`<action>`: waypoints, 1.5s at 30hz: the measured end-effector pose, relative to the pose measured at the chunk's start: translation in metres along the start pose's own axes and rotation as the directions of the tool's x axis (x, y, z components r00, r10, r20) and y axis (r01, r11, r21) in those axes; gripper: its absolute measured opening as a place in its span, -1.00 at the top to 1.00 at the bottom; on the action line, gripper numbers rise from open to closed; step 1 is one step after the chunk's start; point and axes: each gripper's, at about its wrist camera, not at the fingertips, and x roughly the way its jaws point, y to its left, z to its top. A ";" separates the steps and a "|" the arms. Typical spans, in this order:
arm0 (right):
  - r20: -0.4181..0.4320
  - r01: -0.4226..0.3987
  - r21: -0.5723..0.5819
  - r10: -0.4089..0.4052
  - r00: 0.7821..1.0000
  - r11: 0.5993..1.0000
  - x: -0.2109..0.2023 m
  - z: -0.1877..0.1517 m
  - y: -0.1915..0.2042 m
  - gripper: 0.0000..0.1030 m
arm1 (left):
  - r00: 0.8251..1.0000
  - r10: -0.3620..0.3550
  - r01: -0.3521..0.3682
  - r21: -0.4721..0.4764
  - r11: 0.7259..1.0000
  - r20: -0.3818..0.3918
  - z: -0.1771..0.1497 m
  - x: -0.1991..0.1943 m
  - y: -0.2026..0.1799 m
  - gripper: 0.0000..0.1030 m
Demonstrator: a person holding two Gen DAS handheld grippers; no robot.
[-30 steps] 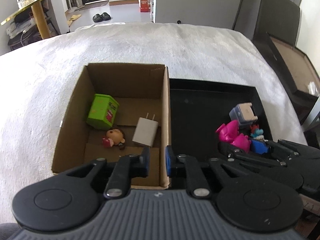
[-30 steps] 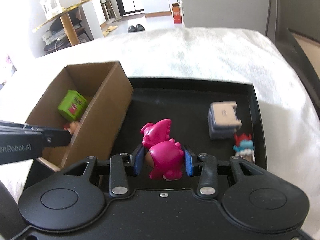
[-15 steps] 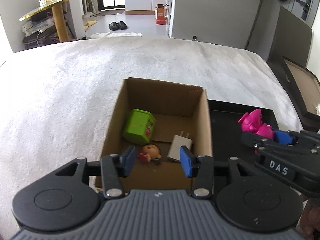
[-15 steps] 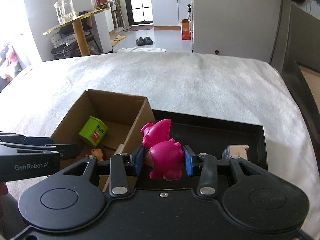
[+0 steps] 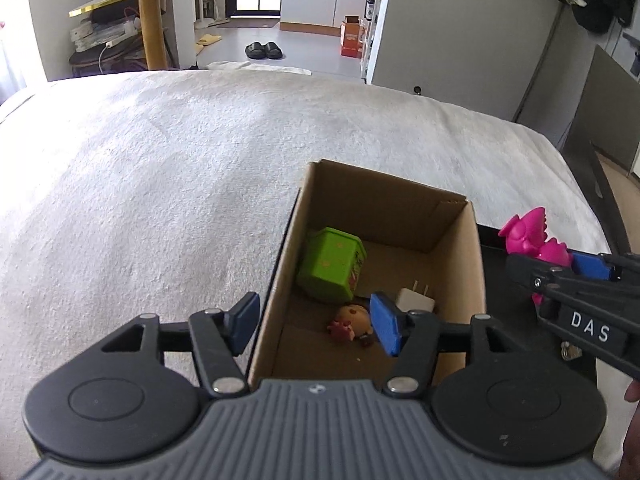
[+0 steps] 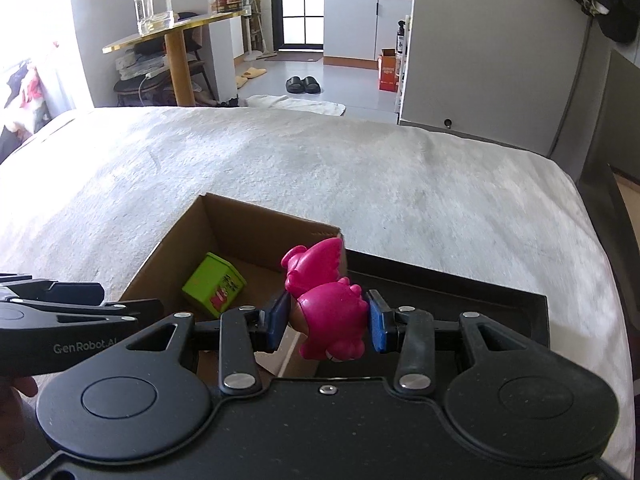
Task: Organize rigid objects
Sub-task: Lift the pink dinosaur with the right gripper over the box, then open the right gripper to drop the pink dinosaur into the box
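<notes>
- Cardboard box (image 5: 384, 216) sits open-topped on a white fuzzy cover (image 5: 160, 184), with a black tray (image 6: 460, 292) touching its right wall
- Inside the box lie a green cube-shaped box (image 5: 332, 266) near the left wall, a white plug adapter (image 5: 414, 300) nearer the right wall, and a small doll figure (image 5: 352, 322) in front of the two
- Left gripper (image 5: 316, 326) hangs over the near left corner of the box; its jaws are opening, with no object pressed between the blue pads
- One of its pads sits outside the left wall of the box, the other above the box floor close to the doll figure
- Right gripper (image 6: 328, 322) clamps a bright pink toy (image 6: 328, 304) between its blue pads, jaws narrow and pressed on the toy's round body
- The pink toy is lifted clear of the tray and hangs by the right wall of the box, at about its rim
- In the left wrist view the right gripper reaches in from the right edge, the pink toy showing at its tips beyond the right wall of the box
- In the right wrist view only the green box is plainly visible inside the cardboard box; the toy and gripper hide much of the rest
</notes>
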 end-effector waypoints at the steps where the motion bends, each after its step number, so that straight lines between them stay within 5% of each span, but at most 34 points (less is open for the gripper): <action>1: -0.001 0.001 -0.008 -0.001 1.000 1.000 0.002 0.002 0.003 0.22 | 1.000 0.001 -0.001 -0.007 1.000 0.003 -0.001 0.001 0.003 -0.16; 9: -0.006 0.006 -0.051 -0.006 1.000 0.999 0.013 0.012 0.024 0.22 | 1.000 -0.003 0.005 -0.065 0.998 0.028 -0.004 0.011 0.022 -0.12; 12: -0.012 0.009 -0.064 -0.009 1.000 0.998 0.019 0.014 0.030 0.22 | 1.000 -0.021 0.022 -0.085 0.996 0.008 -0.006 0.019 0.027 0.14; 14: -0.018 0.013 -0.071 -0.014 1.000 0.997 0.023 0.016 0.033 0.22 | 0.999 -0.040 0.038 -0.096 0.995 -0.013 -0.007 0.024 0.029 0.53; 19: -0.029 0.022 -0.091 -0.025 0.999 0.996 0.032 0.017 0.039 0.22 | 0.999 -0.022 0.019 -0.118 0.993 -0.026 -0.008 0.031 0.033 0.77; 45: -0.032 0.042 -0.111 -0.046 0.998 0.993 0.034 0.012 0.044 0.15 | 0.999 -0.003 -0.002 -0.102 0.995 -0.052 -0.006 0.033 0.030 0.77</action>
